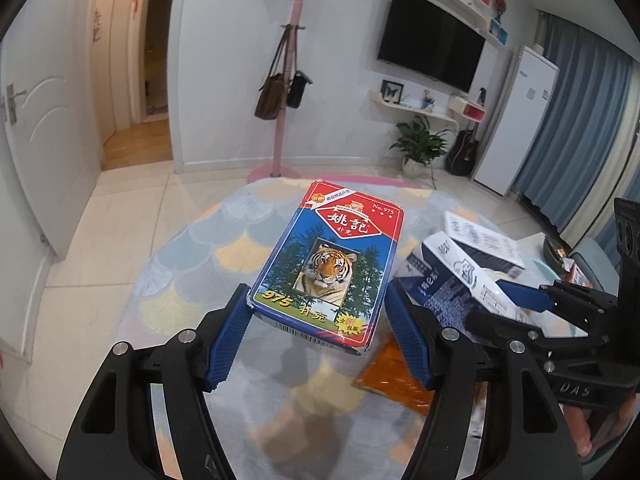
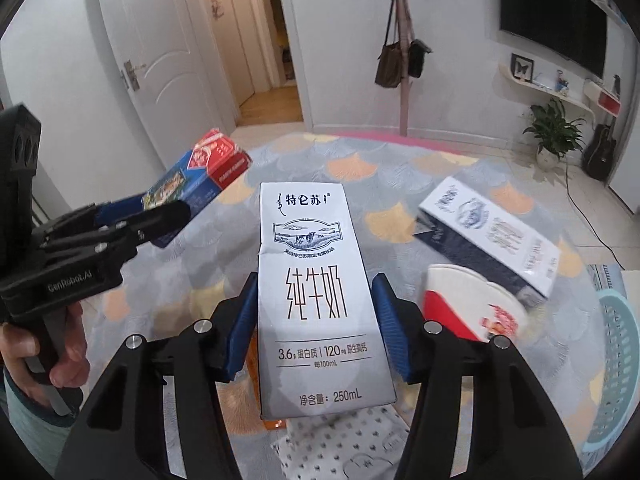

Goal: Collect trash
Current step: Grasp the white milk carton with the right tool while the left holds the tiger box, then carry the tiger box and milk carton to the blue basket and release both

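Trash is what both hands are carrying here, and the step in hand looks like the lift after two grasps; the worktop (image 2: 400,168), a round surface under a scale-patterned cloth in grey, orange and yellow, still carries more of it. The largest loose piece is the second milk carton (image 2: 492,232), lying on its side toward the right; just in front of it a paper cup (image 2: 472,304), red and white, lies tipped over, and whether the two touch I cannot tell. At the far right edge stands a pale green basket (image 2: 620,360), only partly in view; I judge it the likely place for the rubbish, though nothing confirms that.

The milk carton (image 2: 316,300) is clamped upright in the right tool (image 2: 316,328), the blue pads pressing its two sides, and it seems to hang clear of the cloth; beneath it lie a dotted wrapper (image 2: 344,440) and something orange that I cannot make out. The playing-card box (image 1: 332,264), with its tiger picture, is gripped at its near end by the left tool (image 1: 320,336), held off the surface and slanting upward, as the right wrist view shows from the side; a hand (image 2: 60,344) grips that tool's handle.

Next, I judge, both loads want carrying toward the basket and releasing over it, one at a time so the tools do not collide; then the fallen cup and carton remain.
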Available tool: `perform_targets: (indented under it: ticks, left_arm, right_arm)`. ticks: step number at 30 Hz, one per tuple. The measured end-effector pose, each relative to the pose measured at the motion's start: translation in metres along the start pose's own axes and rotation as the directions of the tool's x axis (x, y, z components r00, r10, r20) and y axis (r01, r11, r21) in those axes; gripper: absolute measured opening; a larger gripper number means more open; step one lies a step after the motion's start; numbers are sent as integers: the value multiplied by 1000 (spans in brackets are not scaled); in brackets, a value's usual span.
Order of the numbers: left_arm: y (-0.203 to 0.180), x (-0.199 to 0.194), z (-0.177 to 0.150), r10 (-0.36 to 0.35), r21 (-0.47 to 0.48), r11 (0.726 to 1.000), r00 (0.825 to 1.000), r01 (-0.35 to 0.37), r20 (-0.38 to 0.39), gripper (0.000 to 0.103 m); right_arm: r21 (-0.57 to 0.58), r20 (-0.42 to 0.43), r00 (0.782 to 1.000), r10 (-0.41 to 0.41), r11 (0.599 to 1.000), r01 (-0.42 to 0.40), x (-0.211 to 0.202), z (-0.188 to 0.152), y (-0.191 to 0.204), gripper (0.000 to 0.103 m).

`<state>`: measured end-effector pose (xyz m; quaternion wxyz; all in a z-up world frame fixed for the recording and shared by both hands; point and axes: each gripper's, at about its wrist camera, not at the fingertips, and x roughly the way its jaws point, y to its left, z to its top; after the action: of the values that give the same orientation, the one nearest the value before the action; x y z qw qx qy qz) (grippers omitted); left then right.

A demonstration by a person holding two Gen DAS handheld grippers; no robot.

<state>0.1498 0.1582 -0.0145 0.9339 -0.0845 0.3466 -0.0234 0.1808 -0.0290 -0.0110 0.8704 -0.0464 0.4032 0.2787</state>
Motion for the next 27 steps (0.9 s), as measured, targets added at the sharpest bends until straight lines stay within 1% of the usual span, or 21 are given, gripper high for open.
perform_targets:
  ticks: [4, 7, 11, 14, 17, 20, 22, 24, 27]
  left_arm:
    - [-26, -10, 1, -28, 38, 999, 999, 27, 22, 66]
    - [-50, -16, 3, -66, 62, 996, 997, 63, 36, 66]
    - [-88, -15, 1, -136, 87, 987, 990, 133, 31, 66]
    - [-119, -10, 0, -182, 110, 978, 983, 178, 19, 66]
    - [-149, -1, 0, -217, 131, 968, 976, 215, 2, 66]
    - [-185, 9, 1, -257, 147, 955, 966, 257, -20, 66]
    - [-205, 17, 1, -275, 160, 947, 961, 277, -36, 66]
    - [-227, 25, 2, -288, 178, 939, 956, 293, -53, 66]
    - [-262, 42, 0, -315, 199, 924, 945, 326, -89, 66]
  right_arm:
    - [42, 61, 998, -12, 999, 9, -30, -3, -15, 53]
    - [72, 111, 993, -42, 997, 34, -56, -7, -30, 53]
    - [137, 179, 979, -101, 987, 77, -95, -16, -61, 53]
    - [191, 205, 966, -159, 974, 120, -118, -25, -88, 53]
    - [247, 214, 956, -199, 958, 144, -135, -36, -116, 53]
    - [312, 212, 943, -255, 933, 182, -153, -50, -150, 53]
    - [349, 203, 931, -303, 911, 220, -166, -61, -173, 53]
    - [382, 198, 923, -331, 893, 238, -174, -70, -193, 53]
    - [437, 178, 916, -359, 863, 254, -181, -84, -225, 53]
